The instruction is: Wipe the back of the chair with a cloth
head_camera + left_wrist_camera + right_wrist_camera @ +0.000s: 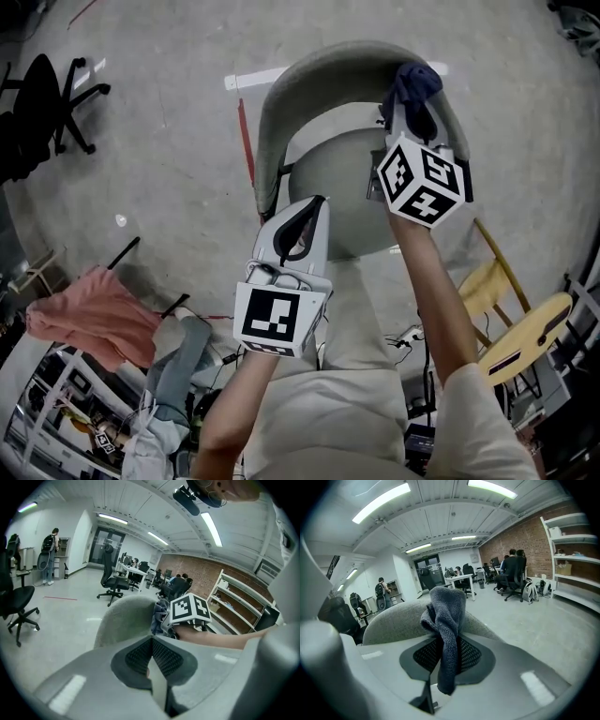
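A grey upholstered chair [323, 103] stands below me, its curved back [281, 103] arching round the round seat [337, 187]. My right gripper [411, 117] is shut on a dark blue-grey cloth [417, 89], held against the right part of the back's top edge. In the right gripper view the cloth [445, 634] hangs bunched between the jaws, in front of the chair back [398, 620]. My left gripper [309, 211] hangs above the seat's left side, shut with nothing in it. The left gripper view shows the chair back [126, 620] and the right gripper's marker cube [190, 609].
A black office chair [47, 103] stands at the far left. A pink cloth [89, 314] lies over a rack at the lower left, and a yellow wooden chair [520, 328] at the lower right. Red and white tape [246, 112] marks the concrete floor. People sit at desks [511, 573] in the distance.
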`<state>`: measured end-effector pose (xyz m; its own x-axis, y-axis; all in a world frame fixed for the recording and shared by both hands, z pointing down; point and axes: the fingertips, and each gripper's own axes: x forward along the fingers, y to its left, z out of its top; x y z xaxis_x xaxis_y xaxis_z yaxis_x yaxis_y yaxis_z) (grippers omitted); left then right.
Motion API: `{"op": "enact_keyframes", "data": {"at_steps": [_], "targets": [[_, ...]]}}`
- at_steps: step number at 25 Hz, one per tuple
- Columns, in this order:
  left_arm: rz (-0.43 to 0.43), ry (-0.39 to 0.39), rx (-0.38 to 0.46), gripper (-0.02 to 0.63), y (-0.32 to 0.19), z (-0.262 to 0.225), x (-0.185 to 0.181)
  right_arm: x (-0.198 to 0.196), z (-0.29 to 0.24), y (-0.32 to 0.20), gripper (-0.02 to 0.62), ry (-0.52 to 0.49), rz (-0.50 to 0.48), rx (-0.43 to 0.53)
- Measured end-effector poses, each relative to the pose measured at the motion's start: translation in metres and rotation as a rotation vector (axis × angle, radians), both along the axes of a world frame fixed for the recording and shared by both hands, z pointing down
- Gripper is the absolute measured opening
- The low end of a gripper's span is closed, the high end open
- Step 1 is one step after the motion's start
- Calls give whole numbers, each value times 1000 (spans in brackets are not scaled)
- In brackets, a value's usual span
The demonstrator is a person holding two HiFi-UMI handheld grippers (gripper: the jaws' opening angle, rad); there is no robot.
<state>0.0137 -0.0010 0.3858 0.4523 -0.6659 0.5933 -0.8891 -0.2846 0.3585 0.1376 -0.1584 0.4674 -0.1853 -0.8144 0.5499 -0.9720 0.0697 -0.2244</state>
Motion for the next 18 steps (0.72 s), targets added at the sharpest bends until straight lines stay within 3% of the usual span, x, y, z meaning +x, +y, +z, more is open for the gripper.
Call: {"op": "enact_keyframes", "data": {"at_steps": [18], "targets": [[-51,-2,-2,2,8,-2,-41,-76,-10,4,75,3,-195,43]]}}
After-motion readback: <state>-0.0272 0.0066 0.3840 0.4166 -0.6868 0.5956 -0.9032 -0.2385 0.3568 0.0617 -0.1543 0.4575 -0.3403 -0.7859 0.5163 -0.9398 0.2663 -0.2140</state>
